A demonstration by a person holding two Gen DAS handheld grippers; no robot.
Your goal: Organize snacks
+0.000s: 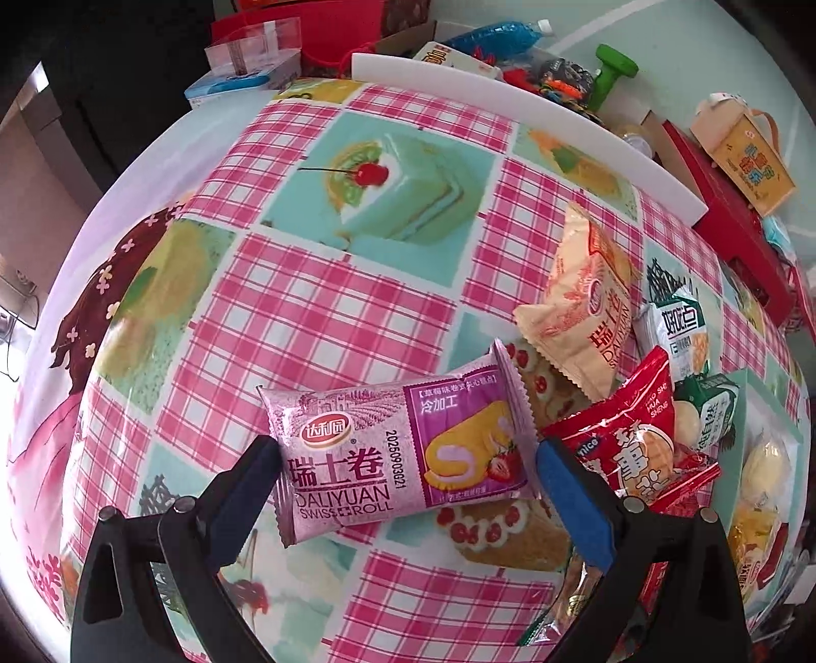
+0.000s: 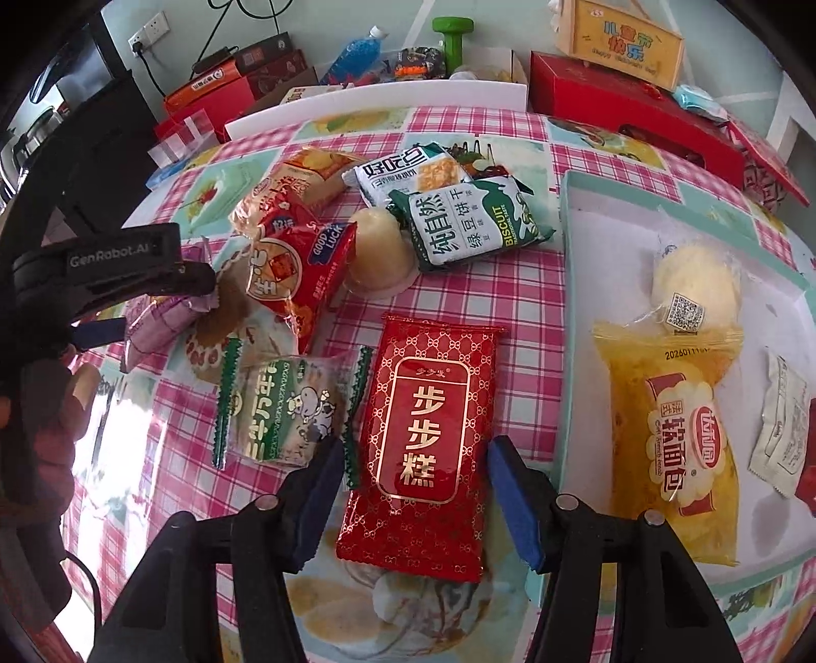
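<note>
A pink Swiss roll pack [image 1: 398, 454] lies crosswise between the fingers of my left gripper [image 1: 408, 454]; both pads touch its sealed ends, so the grip is shut on it. To its right is a pile with a cream roll pack [image 1: 581, 306] and a red peanut pack [image 1: 622, 443]. My right gripper [image 2: 413, 459] is open and straddles a red-and-gold cake pack [image 2: 428, 443] lying flat, pads close beside its long edges. A teal tray [image 2: 566, 306] to the right holds a yellow bread pack [image 2: 673, 449], a round pastry [image 2: 698, 285] and a white sachet [image 2: 780, 433].
Loose on the checked cloth [image 2: 510, 296] are a green biscuit pack [image 2: 474, 224], a jelly cup [image 2: 380, 255], a red good-luck pack [image 2: 296, 265] and a green-trimmed milk snack [image 2: 285, 408]. Behind stand a white board [image 2: 387, 107], red boxes [image 2: 627, 102] and a green dumbbell [image 2: 454, 41].
</note>
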